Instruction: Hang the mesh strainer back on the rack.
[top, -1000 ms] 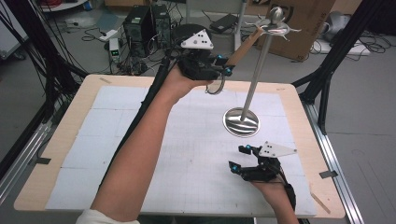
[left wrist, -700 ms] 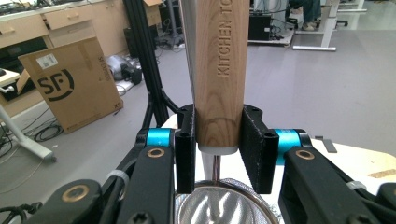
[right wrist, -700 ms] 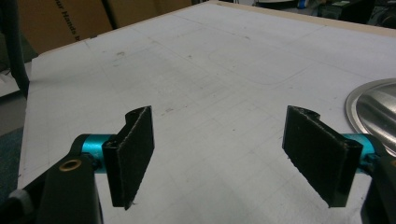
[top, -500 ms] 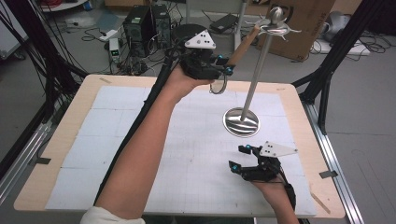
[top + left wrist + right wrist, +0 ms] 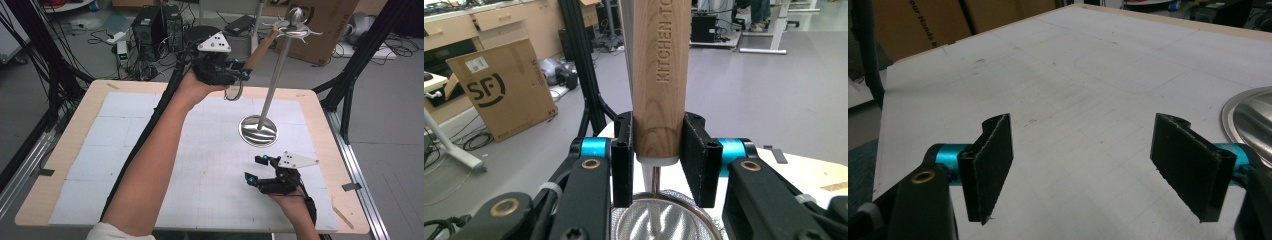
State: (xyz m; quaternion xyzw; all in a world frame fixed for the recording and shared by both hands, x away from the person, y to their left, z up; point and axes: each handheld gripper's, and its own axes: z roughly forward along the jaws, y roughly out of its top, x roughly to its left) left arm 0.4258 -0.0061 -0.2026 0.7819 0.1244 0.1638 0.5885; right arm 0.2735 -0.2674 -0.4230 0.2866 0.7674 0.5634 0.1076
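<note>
Nothing has moved since the earlier frames; both hands hold their places. The left claw (image 5: 243,71) is clamped on the wooden handle (image 5: 658,75) of a small strainer (image 5: 234,93), raised above the far edge of the bench (image 5: 65,150), its handle tip near the hooks of the metal stand (image 5: 272,87). The right claw (image 5: 260,170) rests with jaws apart near the stand's base. The step looks like hanging the strainer; next, its handle end must catch a hook.

My left arm stretched far forward and raised, left gripper (image 5: 243,71) clamped tight with both pads pressing inward, my right forearm short and low, right gripper (image 5: 255,169) resting with jaws spread wide, nothing between its pads (image 5: 991,157)
</note>
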